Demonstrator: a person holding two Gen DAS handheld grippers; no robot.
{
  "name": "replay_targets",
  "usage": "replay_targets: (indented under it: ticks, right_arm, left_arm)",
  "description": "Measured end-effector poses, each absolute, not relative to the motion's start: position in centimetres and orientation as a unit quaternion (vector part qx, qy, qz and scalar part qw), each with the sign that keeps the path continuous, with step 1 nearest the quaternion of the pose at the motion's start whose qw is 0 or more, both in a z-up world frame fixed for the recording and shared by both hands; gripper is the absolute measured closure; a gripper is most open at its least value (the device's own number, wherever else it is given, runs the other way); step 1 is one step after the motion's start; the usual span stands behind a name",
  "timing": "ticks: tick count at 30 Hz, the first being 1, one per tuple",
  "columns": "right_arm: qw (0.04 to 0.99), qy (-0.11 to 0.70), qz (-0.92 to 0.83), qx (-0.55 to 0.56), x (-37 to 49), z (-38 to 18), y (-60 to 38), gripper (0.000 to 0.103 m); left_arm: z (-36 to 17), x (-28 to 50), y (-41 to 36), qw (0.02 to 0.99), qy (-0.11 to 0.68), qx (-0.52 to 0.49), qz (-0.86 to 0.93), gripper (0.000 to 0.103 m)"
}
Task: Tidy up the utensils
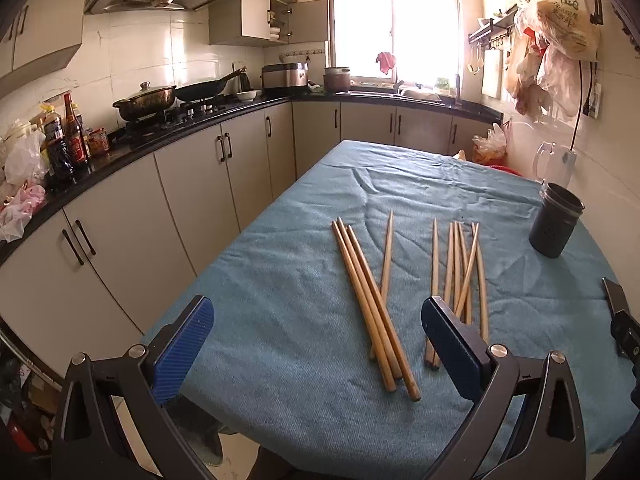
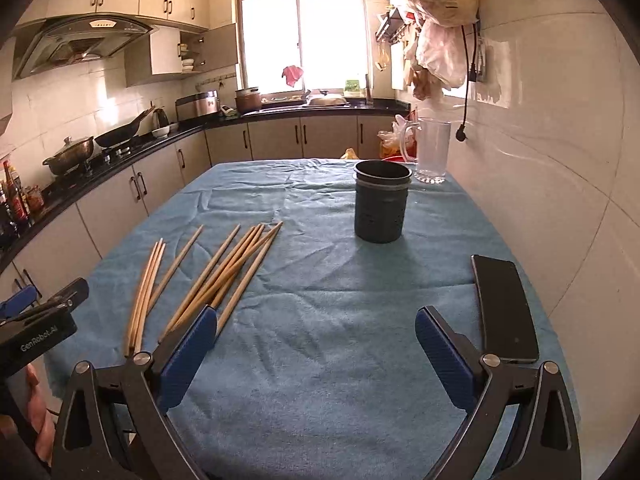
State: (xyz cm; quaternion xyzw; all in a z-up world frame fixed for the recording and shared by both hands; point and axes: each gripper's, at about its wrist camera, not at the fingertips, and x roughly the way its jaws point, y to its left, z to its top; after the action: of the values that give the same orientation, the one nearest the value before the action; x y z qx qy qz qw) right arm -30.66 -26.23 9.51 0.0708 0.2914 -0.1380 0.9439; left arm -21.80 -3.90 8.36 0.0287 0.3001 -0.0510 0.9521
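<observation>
Left gripper (image 1: 316, 340): fingers (image 1: 182, 350) spread wide, grasping nothing, held above the near edge of the tabletop (image 1: 280, 272). Right gripper (image 2: 316, 348): fingers (image 2: 444, 356) likewise spread wide and empty, above the near middle of the same tabletop, which is covered by a blue cloth (image 2: 320, 300).

Chopsticks (image 1: 376, 304): wooden, lying loose on the cloth in two rough bunches, one of four sticks to the left and a larger, partly crossed bunch (image 1: 460, 272) just beside it. None is touched by either gripper.

Dark cup (image 2: 382, 200): upright, mouth open, standing well apart from the chopsticks toward the far right of the cloth. A clear jug (image 2: 430, 150) stands just behind it.

Phone (image 2: 506, 308): lies flat, screen dark, at the right edge of the cloth, beside the right gripper.
</observation>
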Motion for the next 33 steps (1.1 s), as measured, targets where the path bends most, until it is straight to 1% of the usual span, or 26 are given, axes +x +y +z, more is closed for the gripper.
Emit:
replay_targets:
  ticks: [33]
  right_arm:
    - [0.936, 0.315, -0.142, 0.071, -30.4, 8.9, -25.6, 0.003]
  left_arm:
    - [6.7, -21.2, -3.3, 0.945, 0.322, 0.028, -0.050, 0.000]
